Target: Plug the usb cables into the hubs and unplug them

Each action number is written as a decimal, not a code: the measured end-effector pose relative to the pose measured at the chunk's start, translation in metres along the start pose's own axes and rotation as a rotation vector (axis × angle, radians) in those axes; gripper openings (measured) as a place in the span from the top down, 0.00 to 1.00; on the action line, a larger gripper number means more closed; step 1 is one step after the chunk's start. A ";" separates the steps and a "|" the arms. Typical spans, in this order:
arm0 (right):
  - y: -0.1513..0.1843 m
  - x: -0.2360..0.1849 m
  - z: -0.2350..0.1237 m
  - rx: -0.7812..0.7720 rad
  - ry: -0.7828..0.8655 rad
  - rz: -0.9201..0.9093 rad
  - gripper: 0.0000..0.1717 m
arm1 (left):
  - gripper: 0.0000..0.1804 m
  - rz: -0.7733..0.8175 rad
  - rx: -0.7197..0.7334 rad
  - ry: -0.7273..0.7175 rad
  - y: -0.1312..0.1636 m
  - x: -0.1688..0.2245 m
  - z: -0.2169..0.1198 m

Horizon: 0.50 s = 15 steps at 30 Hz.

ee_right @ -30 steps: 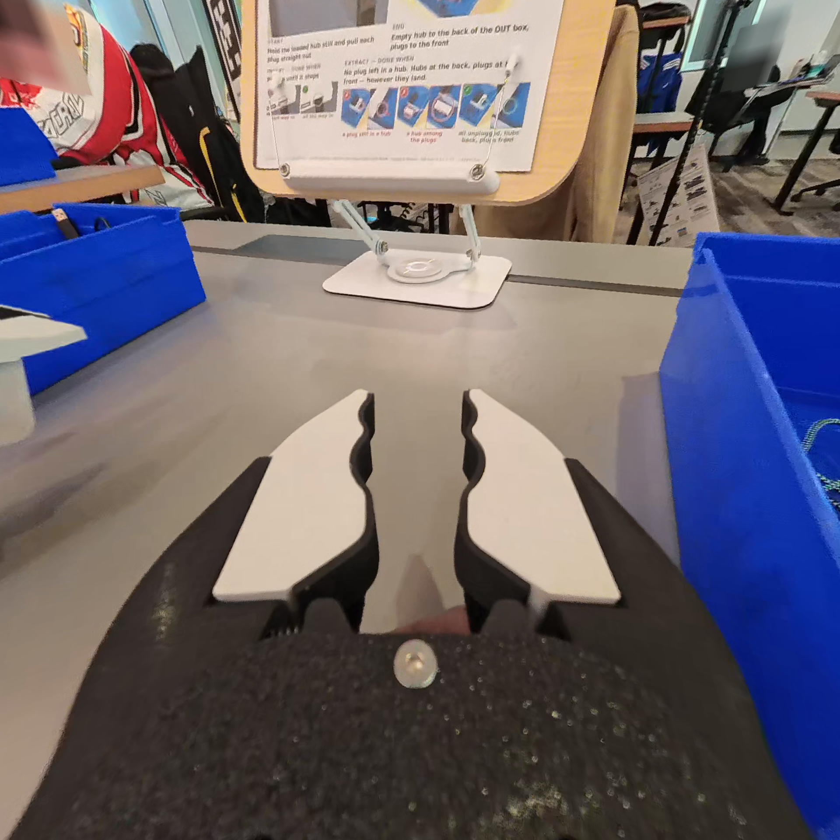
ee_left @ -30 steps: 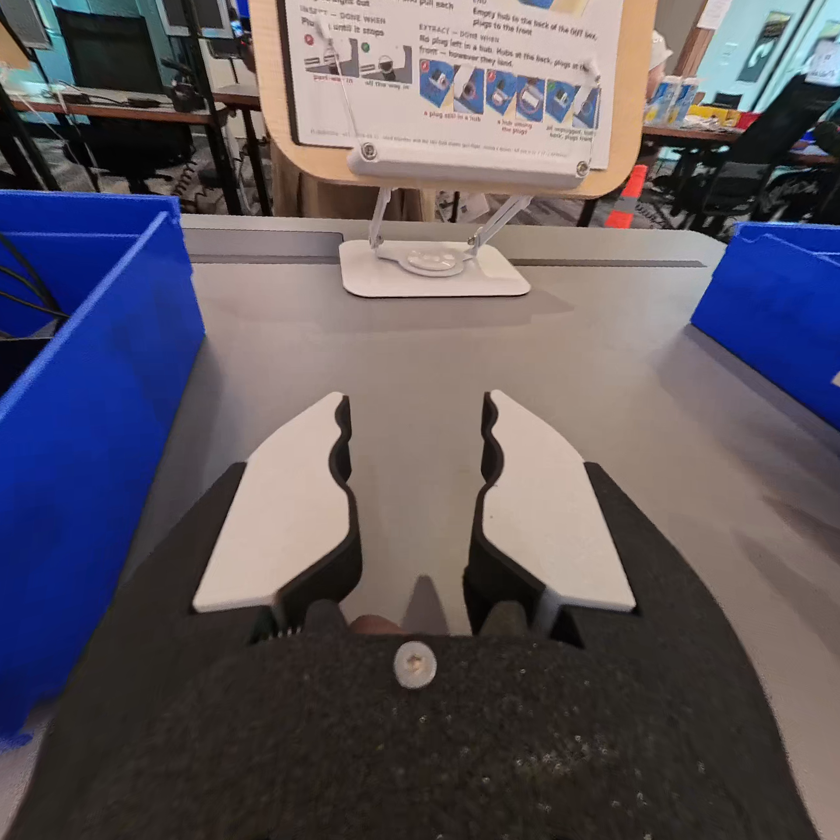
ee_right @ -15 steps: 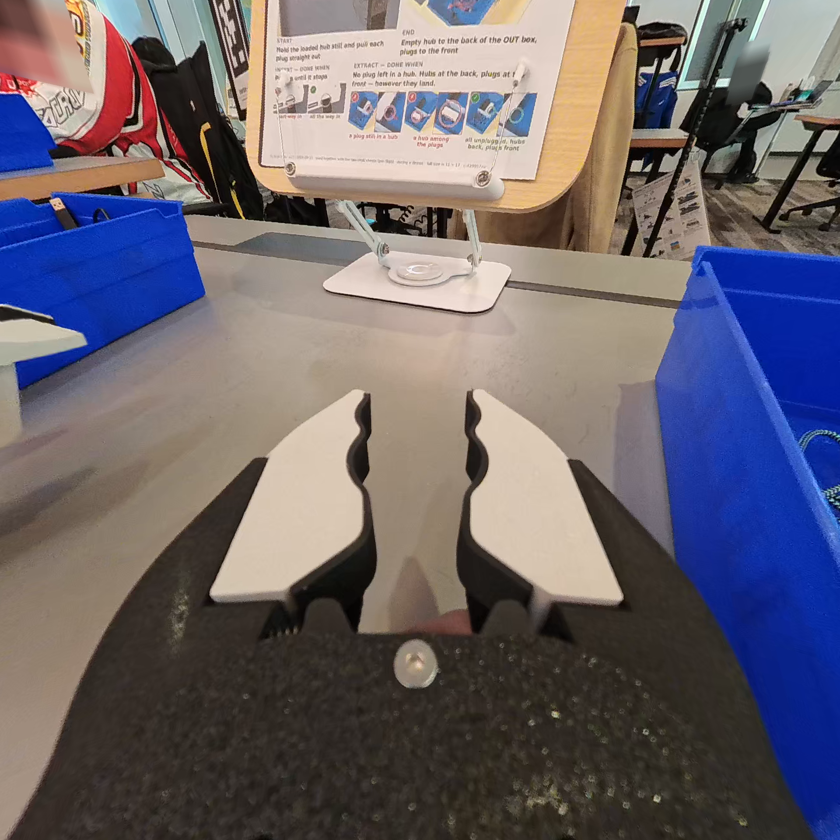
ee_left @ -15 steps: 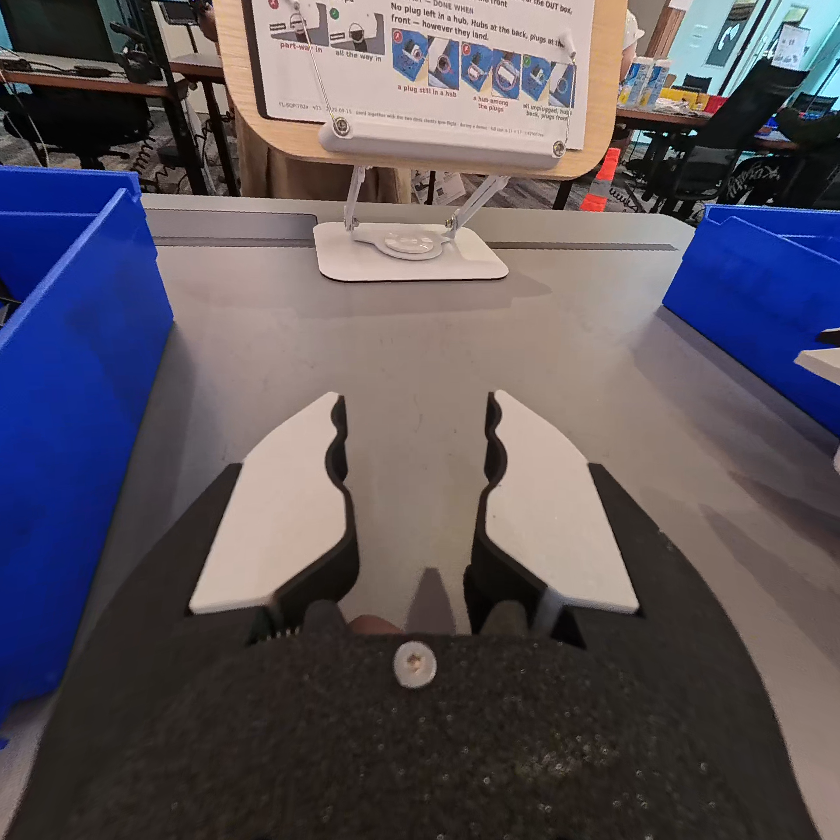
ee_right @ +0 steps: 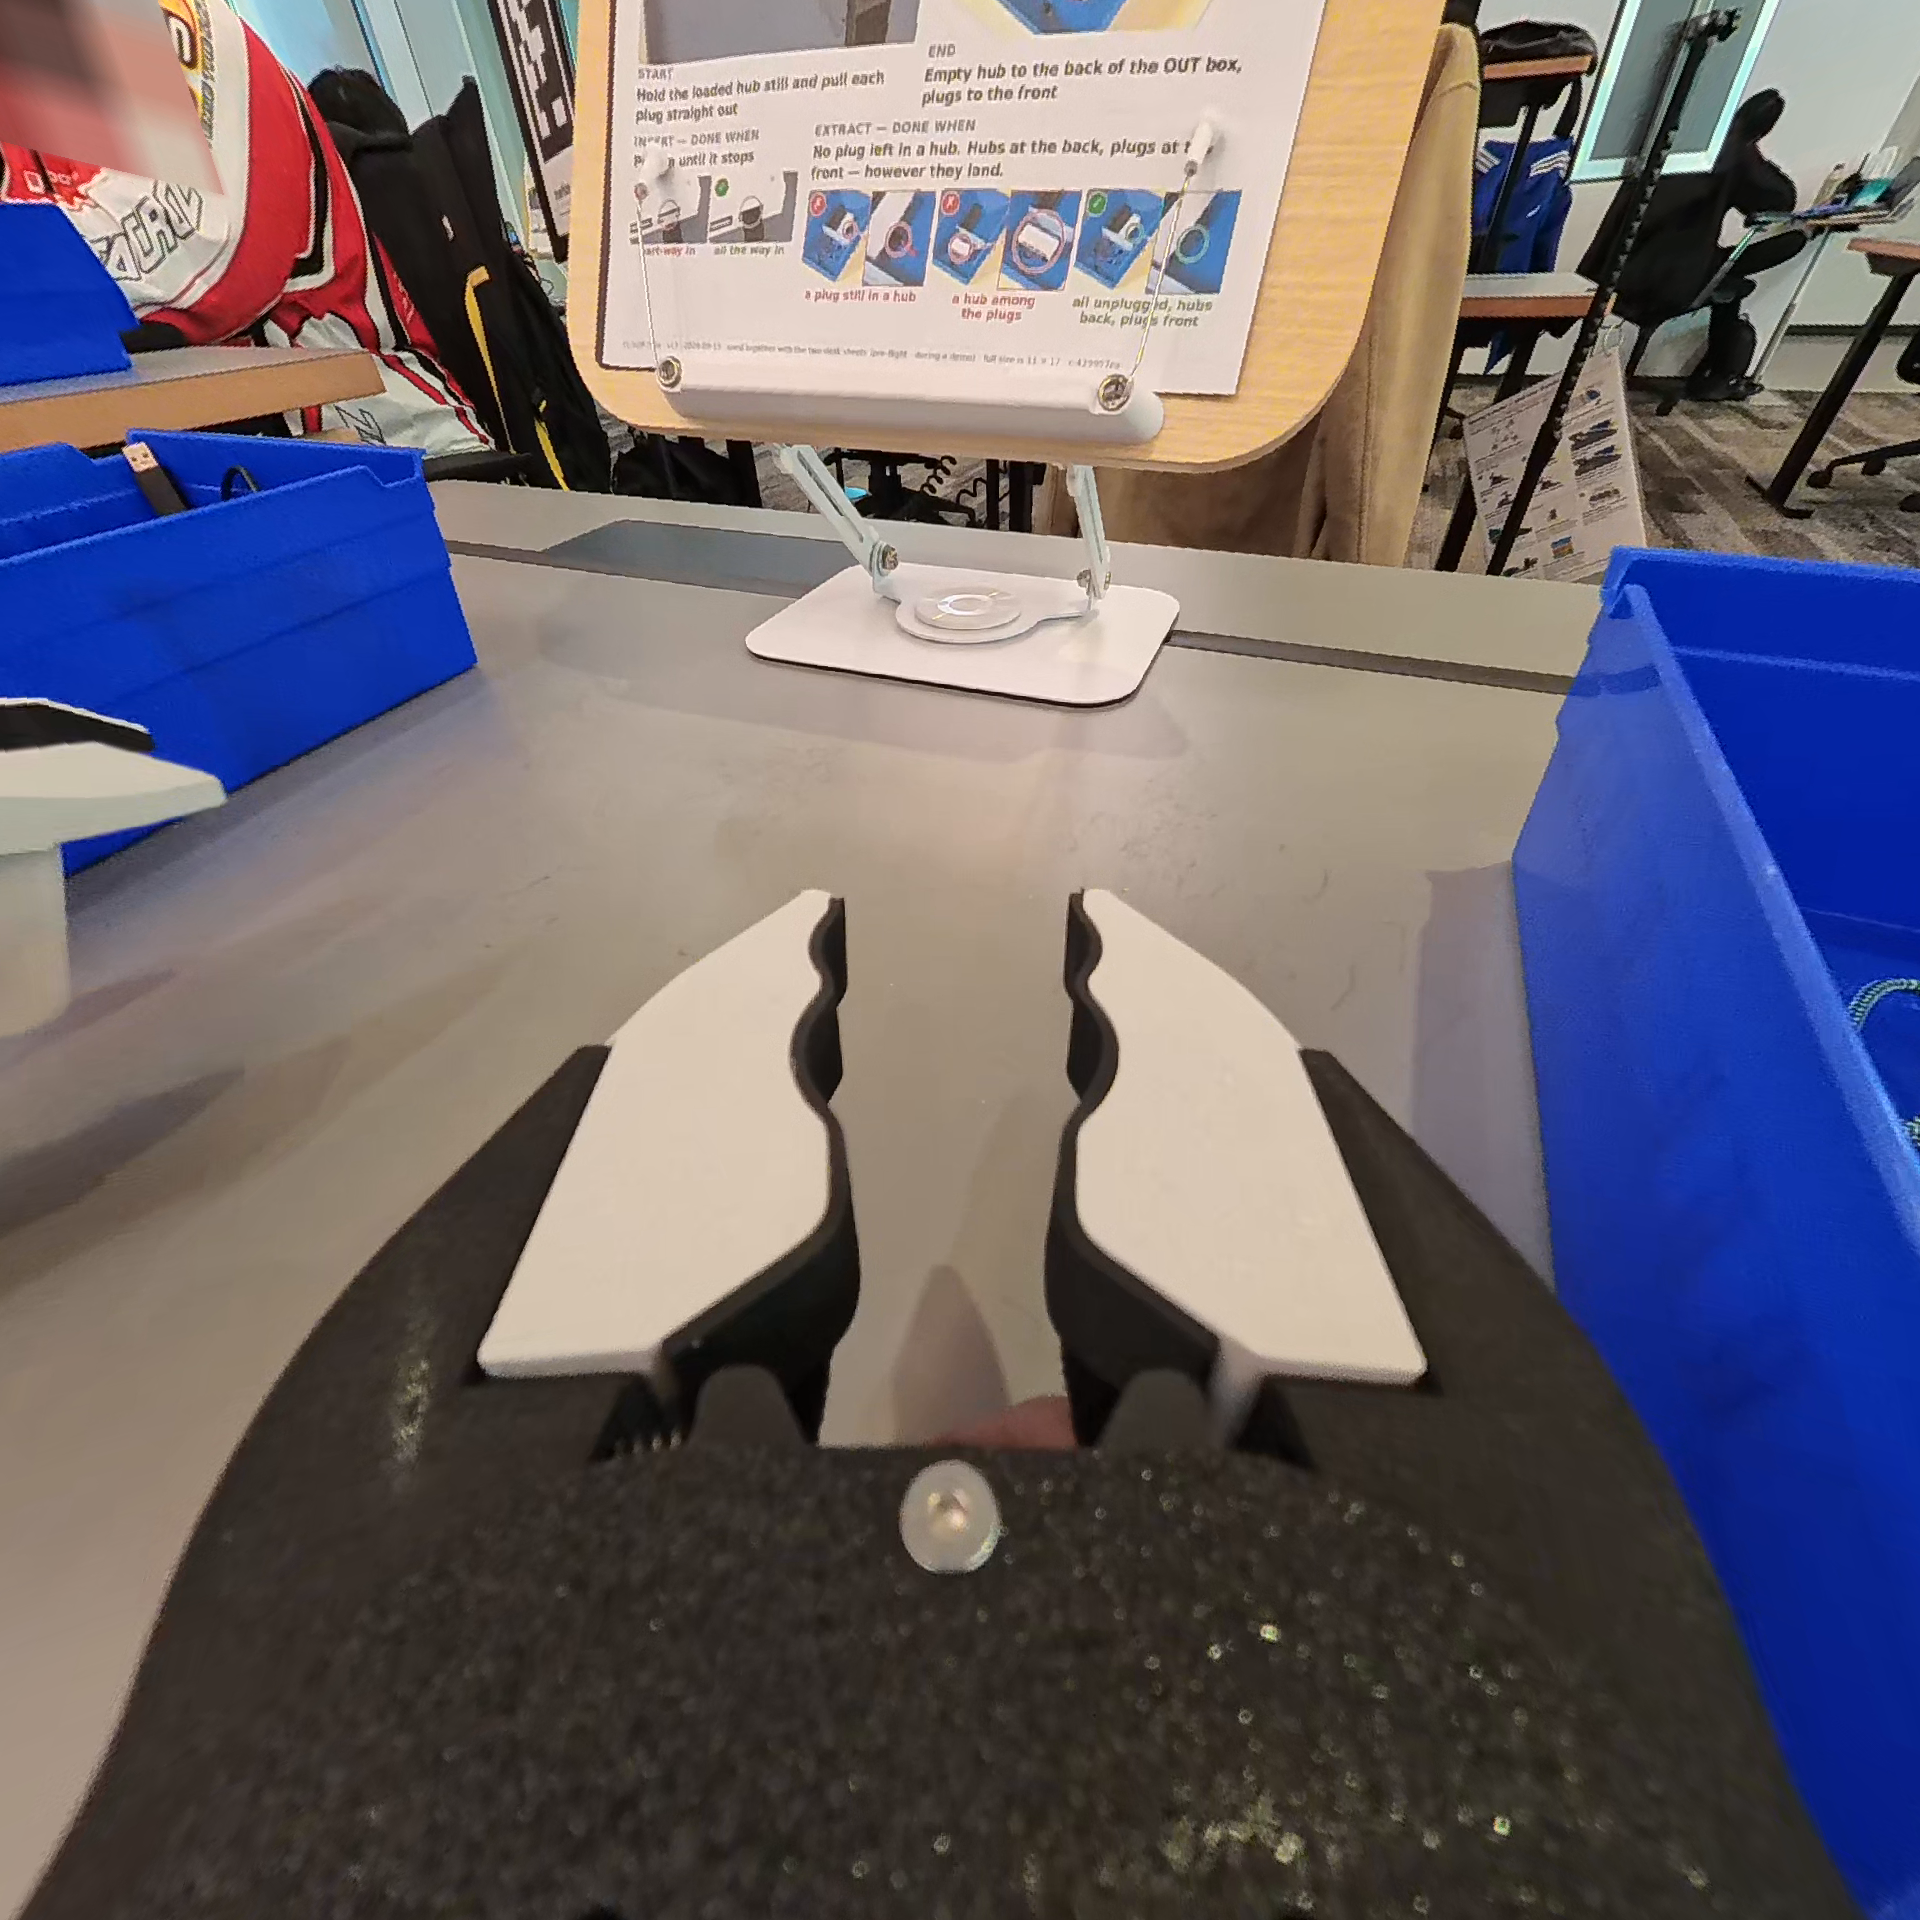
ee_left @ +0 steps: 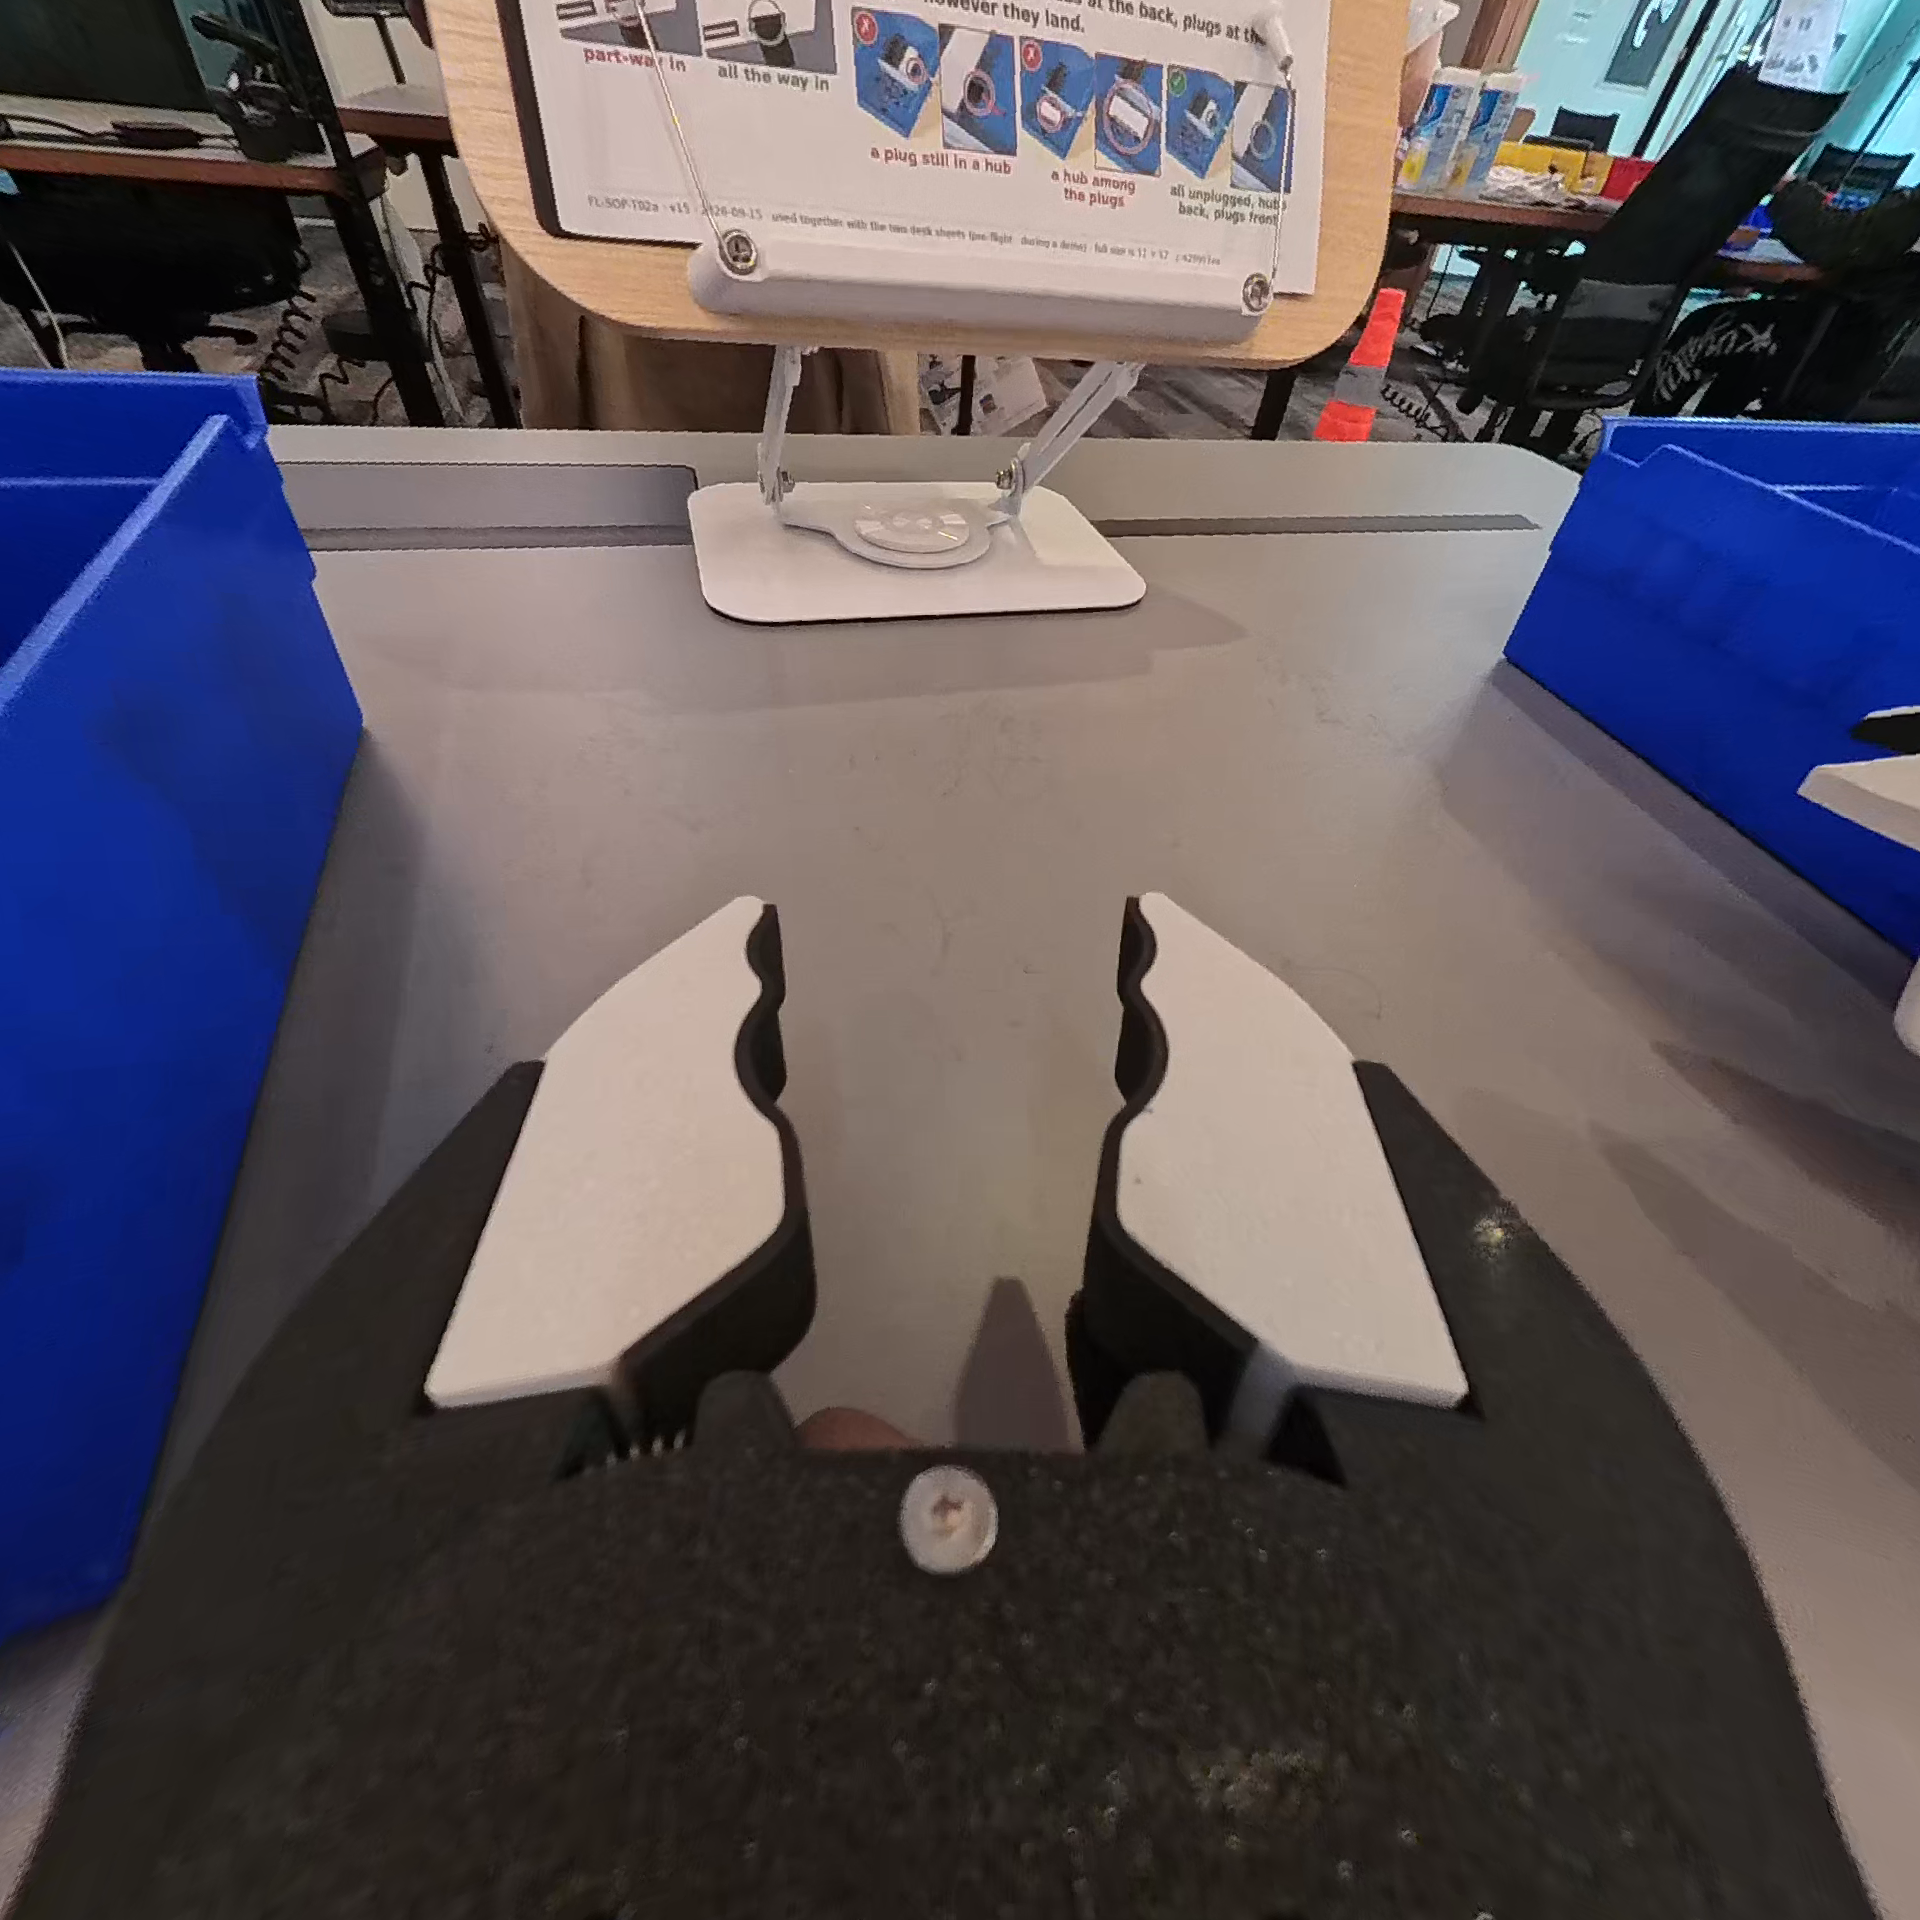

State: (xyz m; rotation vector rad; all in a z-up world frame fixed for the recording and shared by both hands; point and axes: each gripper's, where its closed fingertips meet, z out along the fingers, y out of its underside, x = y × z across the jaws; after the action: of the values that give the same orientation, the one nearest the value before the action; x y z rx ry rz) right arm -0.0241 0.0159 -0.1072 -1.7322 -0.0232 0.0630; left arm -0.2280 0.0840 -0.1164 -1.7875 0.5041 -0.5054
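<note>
Both grippers, left gripper (ee_left: 948, 914) and right gripper (ee_right: 954, 909), hover level, jaws apart.

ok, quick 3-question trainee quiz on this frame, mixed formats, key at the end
1. True or false: the left gripper grips a USB cable.
2. Multiple choice: what stands at the far middle of the grey table? A) a laptop B) a stand bearing an instruction sheet C) a toolbox
3. Fill in: in the right wrist view, a USB plug sticks up from the ____ bin on the left.

Key:
1. False: both the left gripper and the right gripper are open, with only bare table between the fingers.
2. B
3. blue
</note>
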 end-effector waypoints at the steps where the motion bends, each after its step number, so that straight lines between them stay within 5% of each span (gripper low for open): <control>1: 0.000 0.000 0.000 0.000 0.000 0.000 0.77 | 0.66 0.008 -0.002 0.000 0.000 0.001 0.000; 6: -0.002 0.000 -0.001 0.014 0.012 -0.012 0.77 | 0.68 0.035 -0.006 0.059 -0.006 0.008 -0.008; 10: -0.001 -0.006 -0.001 0.009 -0.022 -0.036 0.77 | 0.69 0.238 0.017 0.079 -0.068 -0.023 -0.043; 15: 0.002 -0.017 0.003 -0.019 -0.047 -0.094 0.77 | 0.72 0.559 -0.319 0.079 -0.131 -0.120 -0.027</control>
State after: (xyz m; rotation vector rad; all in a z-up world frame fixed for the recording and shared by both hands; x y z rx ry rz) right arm -0.0417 0.0171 -0.1094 -1.7460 -0.1406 0.0342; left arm -0.3311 0.1653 0.0066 -1.8217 1.1471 -0.1052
